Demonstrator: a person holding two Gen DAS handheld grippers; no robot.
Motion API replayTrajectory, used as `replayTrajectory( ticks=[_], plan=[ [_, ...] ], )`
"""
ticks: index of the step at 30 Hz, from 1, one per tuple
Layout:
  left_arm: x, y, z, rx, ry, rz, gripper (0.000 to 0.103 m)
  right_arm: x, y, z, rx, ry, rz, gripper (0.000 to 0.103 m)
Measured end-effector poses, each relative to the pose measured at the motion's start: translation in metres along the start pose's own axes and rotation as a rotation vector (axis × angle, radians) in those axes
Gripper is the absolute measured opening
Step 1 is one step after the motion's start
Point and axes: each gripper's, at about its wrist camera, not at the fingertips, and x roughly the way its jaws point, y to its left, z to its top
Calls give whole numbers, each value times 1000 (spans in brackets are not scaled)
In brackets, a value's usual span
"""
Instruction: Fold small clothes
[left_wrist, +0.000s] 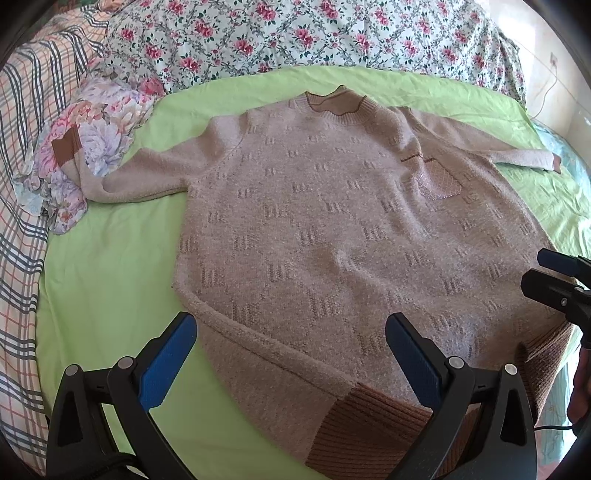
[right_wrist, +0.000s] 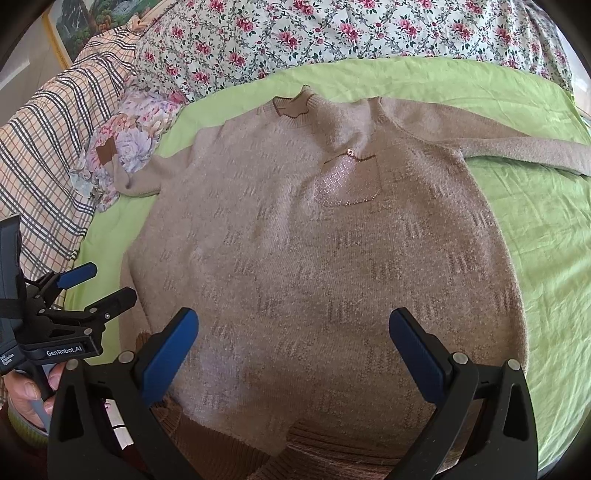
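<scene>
- Left gripper (left_wrist: 291, 354) spread wide, blue pads apart, hovering above sweater's lower left edge, pinching nothing; also seen from right wrist view (right_wrist: 99, 284), jaws apart.
- Right gripper (right_wrist: 293, 350) spread wide too, hovering above sweater's lower middle, holding nothing; its black tips show at right edge of left wrist view (left_wrist: 546, 273).
- Green sheet (left_wrist: 110, 266) covers bed, sweater lies on it.
- Floral quilt (left_wrist: 295, 33) bunched along far side of sheet.
- Plaid blanket (left_wrist: 26, 147) on the left, beside sheet.
- Beige sweater (left_wrist: 332, 221) laid flat, face up, neck toward far side, brown ribbed hem (left_wrist: 369, 417) nearest the grippers.
- Left sleeve (left_wrist: 140, 177) stretches out to the left, its brown cuff (left_wrist: 66, 147) resting on pale floral cloth (left_wrist: 107, 136).
- Right sleeve (right_wrist: 524, 147) stretches out to the right across sheet.
- Chest pocket (right_wrist: 347, 181) with sparkly dots, small button (right_wrist: 350, 151) just above it.
- Hand (right_wrist: 29, 395) grips left gripper's handle, low left in right wrist view.
</scene>
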Motion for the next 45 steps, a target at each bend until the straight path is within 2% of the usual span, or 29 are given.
replayTrajectory(
  ticks=[15,22,28,38,45],
  plan=[
    [5,-1,2,7,28,-14,102,-2,0,3,-8,-48,-1,103],
    [11,-2,4,-4,40,-41,102,3,-3,5,41,12,29,103],
    [16,-2,6,11,44,-46,102,2,-12,12,108,-90,129,103],
    [24,2,10,-10,36,-105,102,5,-13,16,84,-59,88,103],
    [31,6,15,-10,52,-111,102,9,-15,26,67,-56,90,103]
  ],
)
